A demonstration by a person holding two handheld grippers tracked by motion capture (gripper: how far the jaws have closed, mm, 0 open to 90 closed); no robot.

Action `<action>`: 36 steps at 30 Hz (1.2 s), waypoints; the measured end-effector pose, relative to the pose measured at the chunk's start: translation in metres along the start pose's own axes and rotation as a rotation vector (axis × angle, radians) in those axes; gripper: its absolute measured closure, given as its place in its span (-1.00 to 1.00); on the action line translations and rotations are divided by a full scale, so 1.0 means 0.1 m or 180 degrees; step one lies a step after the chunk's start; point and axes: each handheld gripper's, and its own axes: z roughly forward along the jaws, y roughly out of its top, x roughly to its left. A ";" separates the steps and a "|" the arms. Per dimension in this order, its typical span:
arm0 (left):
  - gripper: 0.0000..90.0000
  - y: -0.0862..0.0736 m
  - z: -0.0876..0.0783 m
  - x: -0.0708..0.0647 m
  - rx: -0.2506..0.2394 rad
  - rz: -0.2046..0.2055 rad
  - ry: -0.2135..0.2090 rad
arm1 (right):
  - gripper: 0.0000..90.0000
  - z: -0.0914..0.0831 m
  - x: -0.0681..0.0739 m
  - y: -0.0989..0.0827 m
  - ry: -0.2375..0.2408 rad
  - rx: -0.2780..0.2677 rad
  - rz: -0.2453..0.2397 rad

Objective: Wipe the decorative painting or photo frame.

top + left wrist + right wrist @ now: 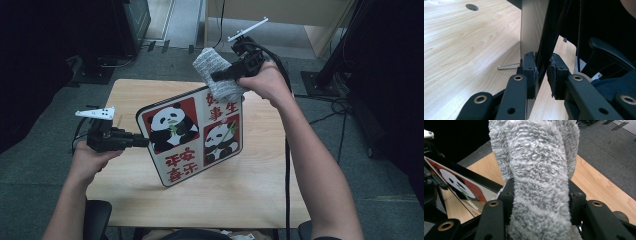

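Two grippers work on one panda board, which is held tilted above the wooden table near its centre. In the high view the left gripper comes in from nine o'clock and pinches the board's left edge, while the right gripper, at one o'clock, holds a grey fluffy cloth against the board's top right corner.

Seen from the left gripper view, the board appears edge-on, a thin pale panel with a dark rim running up to twelve o'clock. The black pads press on it from both sides, and a thin wire stand juts out at nine o'clock, a detail the high view does not reveal. A dark round hole in the table sits at eleven o'clock.

From the right gripper view, the cloth's looped pile bulges between the two jaws, which squeeze it on both sides. The board's printed face lies at eight o'clock, below the cloth.
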 end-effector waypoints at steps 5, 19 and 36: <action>0.72 0.00 0.00 0.00 0.0000 -0.0002 -0.0004 | 0.21 -0.02 -0.02 -0.01 0.0011 -0.0004 0.0019; 0.73 0.00 0.00 0.00 -0.0001 -0.0001 0.0000 | 0.27 -0.12 -0.16 -0.06 -0.0039 -0.0012 0.0162; 0.73 0.00 0.00 0.00 0.0009 0.0009 0.0006 | 0.46 -0.33 -0.42 -0.19 -0.0130 -0.0019 0.0405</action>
